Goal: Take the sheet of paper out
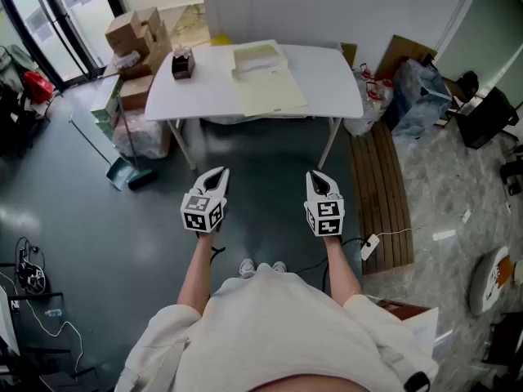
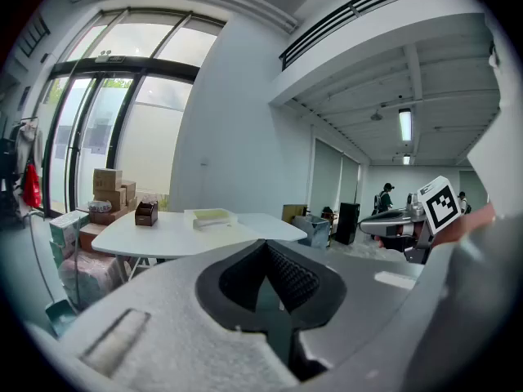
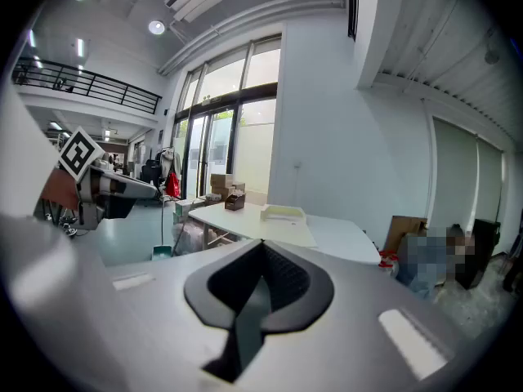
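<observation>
Lying on the smooth white table (image 1: 331, 84) is a cream rectangular sheet (image 1: 271, 90)

White table (image 1: 327, 80): small brown box (image 1: 182, 62), pale tray (image 1: 258, 58), cream sheet (image 1: 270, 92) near front edge.

No readable text, brand, number or sign in any of your views. The only markings are the black-and-white square code markers on the cubes of your left gripper (image 1: 216, 172) and right gripper (image 1: 319, 175): patterns, no letters or digits. Any print on the cardboard boxes (image 1: 135, 29) beside the table (image 1: 327, 76) is too small to read.
</observation>
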